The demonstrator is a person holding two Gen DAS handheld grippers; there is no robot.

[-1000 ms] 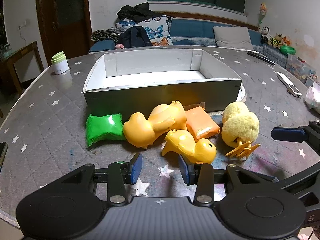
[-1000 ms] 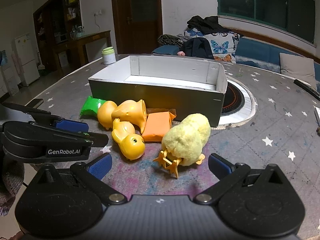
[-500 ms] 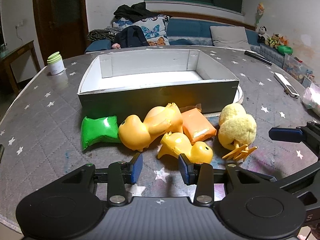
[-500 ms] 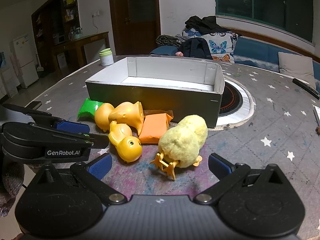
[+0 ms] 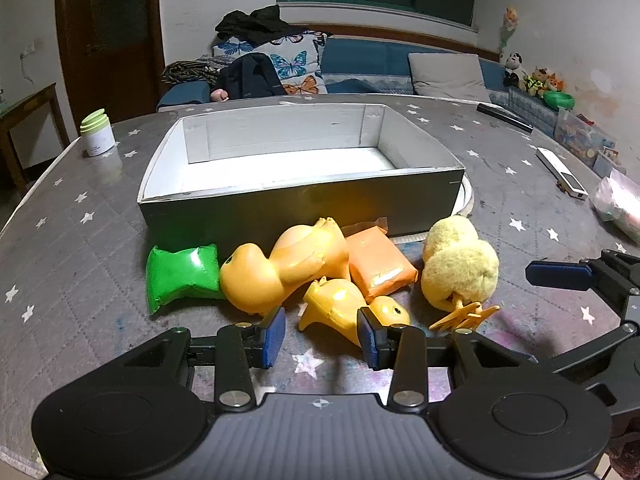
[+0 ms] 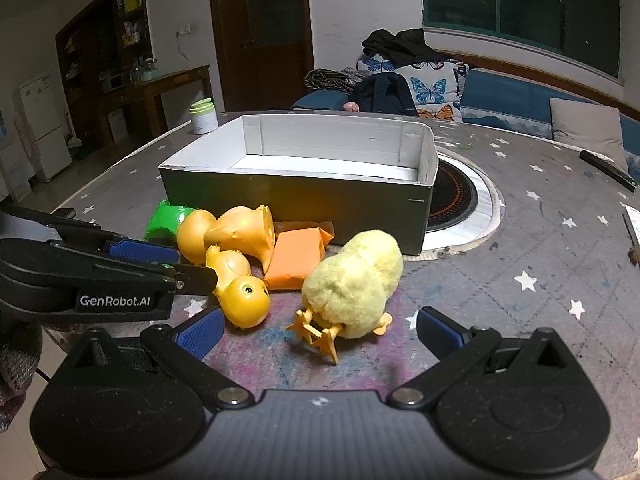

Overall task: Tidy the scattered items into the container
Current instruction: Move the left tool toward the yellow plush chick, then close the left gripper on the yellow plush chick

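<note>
Grey star-printed cloth covers the round desk point(image 5: 72, 248), and nothing has been tidied yet. Nearest, the left gripper point(image 5: 320, 336) has its fingers spread and empty, just short of the small glossy yellow rubber duck point(image 5: 344, 310); the right gripper point(image 6: 316, 330) is released too, facing the fluffy yellow plush chick point(image 6: 354, 286). Beyond lie the large yellow rubber duck point(image 5: 280, 270), the orange foil packet point(image 5: 380, 266) and the green foil packet point(image 5: 180, 274). Farthest, the grey cardboard box with a white inside point(image 5: 304, 200) stands empty, so all five items remain.

Both wrist views look down close over the table point(image 5: 60, 240), sharing the toys and box point(image 6: 304, 196).
</note>
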